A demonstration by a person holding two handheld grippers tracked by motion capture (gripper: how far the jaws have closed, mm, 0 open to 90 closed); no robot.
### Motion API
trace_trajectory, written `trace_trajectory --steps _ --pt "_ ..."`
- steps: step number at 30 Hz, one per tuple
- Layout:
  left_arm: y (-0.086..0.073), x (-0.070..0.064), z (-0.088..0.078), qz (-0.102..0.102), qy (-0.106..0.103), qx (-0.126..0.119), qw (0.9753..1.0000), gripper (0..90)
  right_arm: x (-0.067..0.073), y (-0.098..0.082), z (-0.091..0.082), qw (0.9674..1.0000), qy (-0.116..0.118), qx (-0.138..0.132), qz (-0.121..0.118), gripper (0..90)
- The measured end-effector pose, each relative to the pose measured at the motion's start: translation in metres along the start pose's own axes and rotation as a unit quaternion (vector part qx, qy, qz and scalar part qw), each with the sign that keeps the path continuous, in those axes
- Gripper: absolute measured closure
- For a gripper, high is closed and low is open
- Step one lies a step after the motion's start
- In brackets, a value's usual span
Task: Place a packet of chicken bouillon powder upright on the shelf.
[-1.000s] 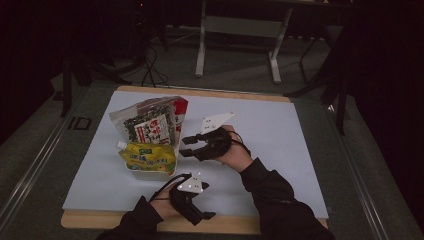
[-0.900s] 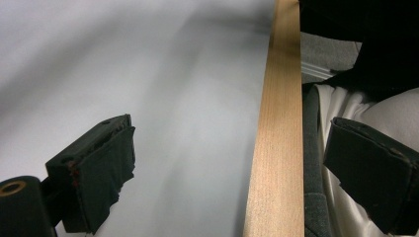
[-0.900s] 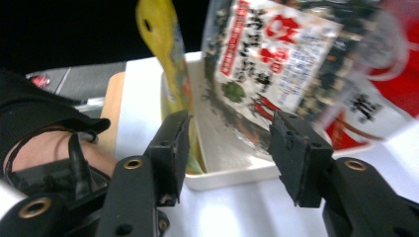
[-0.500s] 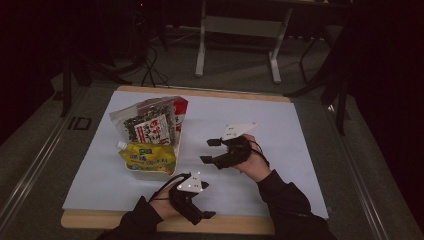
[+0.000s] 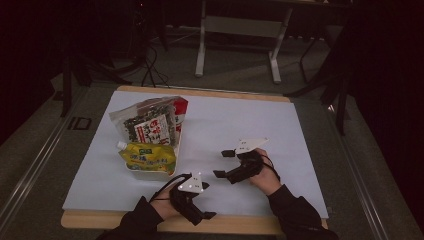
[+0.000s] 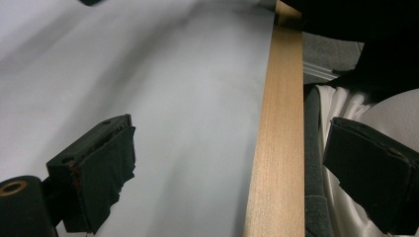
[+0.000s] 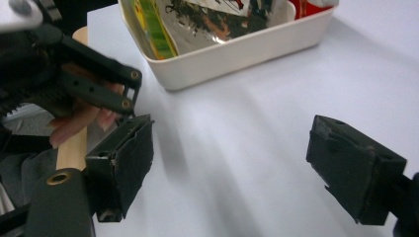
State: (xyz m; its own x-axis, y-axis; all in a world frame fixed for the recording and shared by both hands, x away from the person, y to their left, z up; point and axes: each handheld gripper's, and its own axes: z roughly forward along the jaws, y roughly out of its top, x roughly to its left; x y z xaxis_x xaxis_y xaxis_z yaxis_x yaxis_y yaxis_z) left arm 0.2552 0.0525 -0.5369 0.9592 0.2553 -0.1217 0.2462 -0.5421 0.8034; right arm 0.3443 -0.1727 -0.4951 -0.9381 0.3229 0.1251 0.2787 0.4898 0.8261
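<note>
My right gripper hovers low over the pale sheet, right of centre, pointing left at the bin. It is open, its jaws have just been opening, and in the right gripper view nothing lies between them. A white bin at the left holds a yellow pouch, a dark seaweed packet and a red packet. My left gripper rests by the table's front edge. Its jaws stand wide open across the wooden edge, empty.
The wooden table edge runs along the front, close to both hands. The left hand and its gripper appear at the upper left of the right gripper view. A metal frame stands behind the table on the dark floor.
My right gripper has drawn away from the packets, to the right, toward the front edge and lower, and its jaws stand wider. The left gripper has not moved.
</note>
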Motion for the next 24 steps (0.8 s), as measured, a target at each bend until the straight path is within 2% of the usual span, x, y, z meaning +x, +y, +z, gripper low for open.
trace_trajectory --steps 7,12,19,24 --pt "0.001 0.000 0.000 0.000 -0.002 -0.002 1.0000 7.2 -0.004 -0.025 -0.010 0.9998 -0.004 0.000 0.019 17.9" --pt "0.001 0.000 -0.001 0.001 0.000 -0.003 1.0000 7.2 -0.008 -0.040 -0.022 0.9994 -0.019 0.005 0.027 17.9" --pt "0.001 0.000 -0.003 -0.002 -0.005 -0.011 0.9999 7.3 -0.015 -0.053 -0.037 0.9986 -0.035 0.004 0.040 18.1" --pt "0.001 -0.001 -0.003 0.001 -0.002 -0.011 0.9999 7.3 -0.017 -0.058 -0.042 0.9980 -0.052 0.011 0.035 18.2"
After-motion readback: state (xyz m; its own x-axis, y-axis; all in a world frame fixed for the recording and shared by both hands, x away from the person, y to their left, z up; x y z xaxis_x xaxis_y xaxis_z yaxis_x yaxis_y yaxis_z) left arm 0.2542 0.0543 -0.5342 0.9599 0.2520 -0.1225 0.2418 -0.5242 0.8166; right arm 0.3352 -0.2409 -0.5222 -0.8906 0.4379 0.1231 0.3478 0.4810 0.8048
